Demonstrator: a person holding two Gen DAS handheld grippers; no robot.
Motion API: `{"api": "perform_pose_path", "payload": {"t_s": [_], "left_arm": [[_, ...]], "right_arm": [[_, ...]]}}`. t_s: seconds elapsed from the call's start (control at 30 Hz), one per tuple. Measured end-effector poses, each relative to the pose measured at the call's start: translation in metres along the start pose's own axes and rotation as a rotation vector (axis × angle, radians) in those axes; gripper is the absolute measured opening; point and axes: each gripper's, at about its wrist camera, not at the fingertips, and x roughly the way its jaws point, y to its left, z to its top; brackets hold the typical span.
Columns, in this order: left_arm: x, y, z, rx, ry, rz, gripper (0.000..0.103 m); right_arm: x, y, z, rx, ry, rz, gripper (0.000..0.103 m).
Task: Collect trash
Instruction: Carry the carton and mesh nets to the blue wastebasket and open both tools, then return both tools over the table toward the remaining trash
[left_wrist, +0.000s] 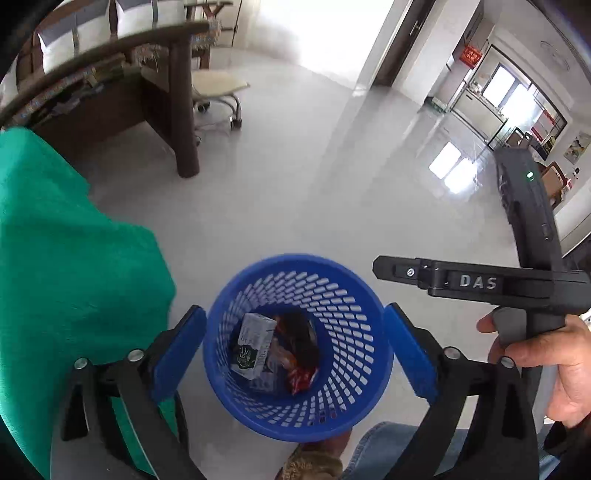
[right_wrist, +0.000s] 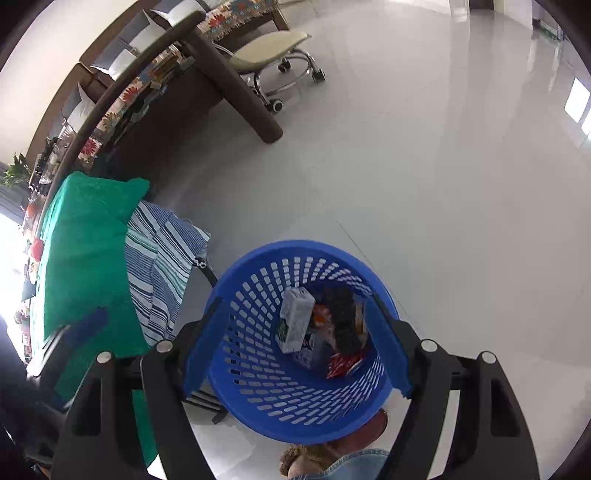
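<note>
A blue mesh waste basket (left_wrist: 229, 321) stands on the pale floor, below both grippers; it also shows in the right wrist view (right_wrist: 258, 373). Inside lie a white carton (left_wrist: 253, 345), a dark snack wrapper (left_wrist: 301, 338) and a red wrapper (left_wrist: 301, 380); the same carton (right_wrist: 295, 319) and wrappers show in the right wrist view. My left gripper (left_wrist: 295, 350) is open and empty above the basket. My right gripper (right_wrist: 297, 341) is open and empty over the basket mouth. The right gripper's body (left_wrist: 480, 284) shows in the left wrist view, held by a hand.
A green cloth (left_wrist: 66, 251) covers a surface at the left, over a striped cloth (right_wrist: 162, 266). A dark wooden table (left_wrist: 147, 85) and a cream wheeled stool (left_wrist: 218, 88) stand beyond. A slippered foot (right_wrist: 314, 458) is by the basket.
</note>
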Motion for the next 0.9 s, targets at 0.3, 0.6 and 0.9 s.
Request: {"api": "perform_pose_path", "payload": {"t_s": [0.3,0.6,0.9], "left_arm": [[-0.116,0.004,-0.033,0.048,-0.209,0.088,0.098],[-0.208,0.097,-0.104,-0.010,-0.189,0.268,0.098],[-0.279,0.239,-0.150,-0.200,-0.147,0.470,0.098]], "right_arm": [[-0.043,0.057,-0.003,-0.235,-0.244,-0.120,0.097],[-0.069,0.166,-0.046,-0.492,-0.429,-0.133,0.098],[-0.030,0.335,-0.105,-0.622,-0.181,0.135,0.098]]}}
